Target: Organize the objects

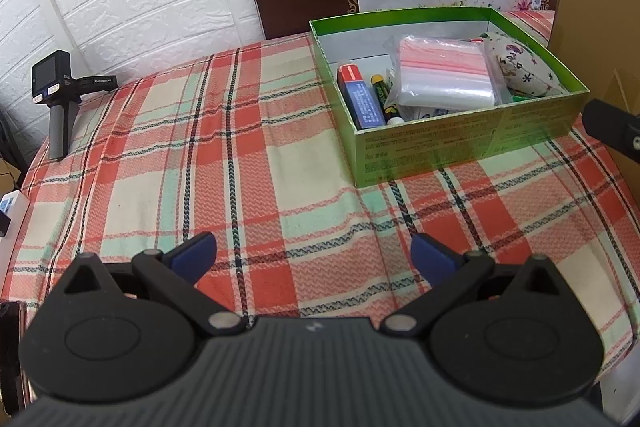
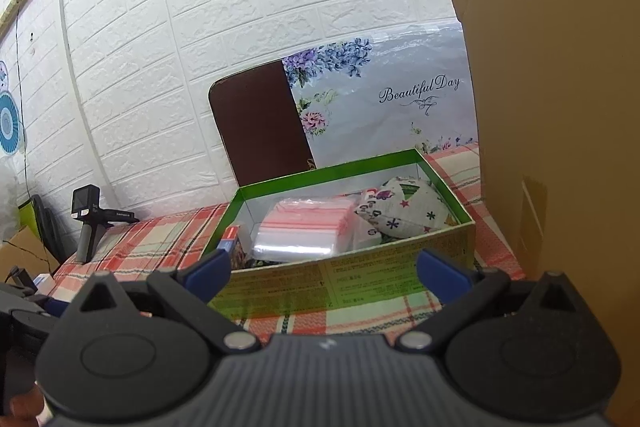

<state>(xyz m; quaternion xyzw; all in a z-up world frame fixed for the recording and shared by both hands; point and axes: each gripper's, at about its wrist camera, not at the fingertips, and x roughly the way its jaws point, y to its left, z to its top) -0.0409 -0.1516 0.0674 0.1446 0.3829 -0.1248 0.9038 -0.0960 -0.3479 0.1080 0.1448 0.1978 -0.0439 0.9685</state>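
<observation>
Left wrist view shows the left gripper [image 1: 313, 253] with its blue-tipped fingers spread wide and empty over bare plaid tablecloth [image 1: 160, 147], the open green cardboard box [image 1: 460, 143] lying ahead and to its right, long axis running away and rightward. Right wrist view puts the right gripper [image 2: 324, 269], likewise spread and holding nothing, just short of that box's near wall, so I judge the right hand nearer. Inside lie a clear zip-bag stack [image 2: 304, 231] and a printed fabric pouch [image 2: 404, 213].
</observation>
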